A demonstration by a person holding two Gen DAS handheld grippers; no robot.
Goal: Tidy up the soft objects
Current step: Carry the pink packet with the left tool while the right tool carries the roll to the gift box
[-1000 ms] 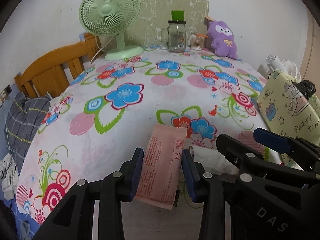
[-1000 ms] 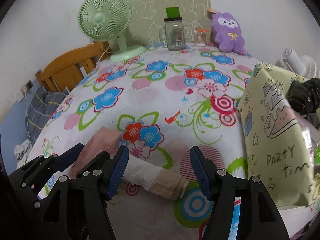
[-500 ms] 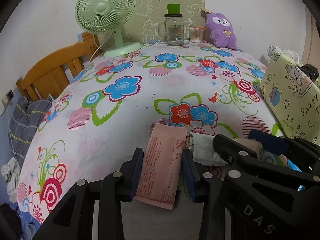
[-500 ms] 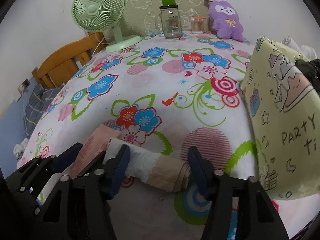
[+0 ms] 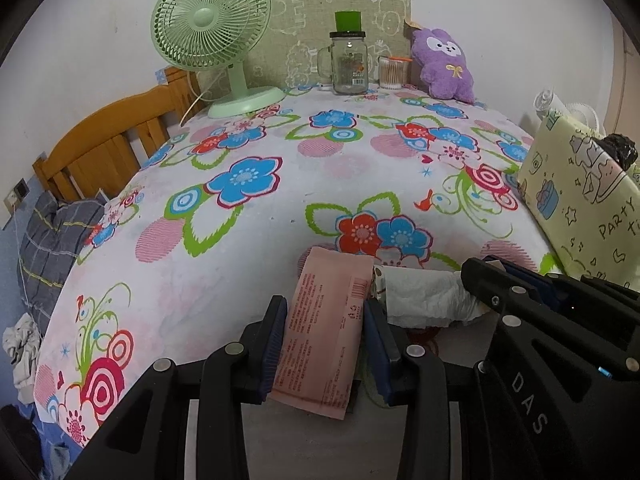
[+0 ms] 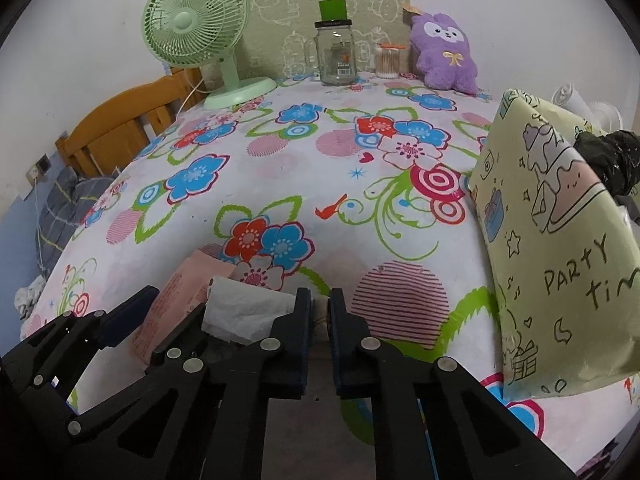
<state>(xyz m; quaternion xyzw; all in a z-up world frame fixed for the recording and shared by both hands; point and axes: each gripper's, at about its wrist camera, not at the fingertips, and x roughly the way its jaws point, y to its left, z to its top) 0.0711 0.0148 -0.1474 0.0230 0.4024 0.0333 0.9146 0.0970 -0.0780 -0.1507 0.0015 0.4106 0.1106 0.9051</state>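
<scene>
A pink flat packet (image 5: 332,280) is clamped between the blue pads of my left gripper (image 5: 325,312), its far end resting on the floral tablecloth (image 5: 248,240). Just right of it lies a soft roll, crumpled white (image 5: 420,292) with a beige end. My right gripper (image 6: 319,300) has its jaws nearly together, pinching the roll's beige end, while the white part (image 6: 244,312) bulges out to the left of its fingers. In the right wrist view the pink packet (image 6: 176,300) shows beside the left gripper's black frame.
A yellow-green "Party" gift bag (image 6: 552,248) stands close on the right. At the table's far edge are a green fan (image 5: 212,36), a glass jar (image 5: 350,64), a cotton-swab pot (image 5: 392,72) and a purple plush (image 5: 444,66). A wooden chair (image 5: 104,148) is at the left.
The right gripper's jaws closed from wide apart onto the roll's beige end. The left gripper kept still with the pink packet in it.
</scene>
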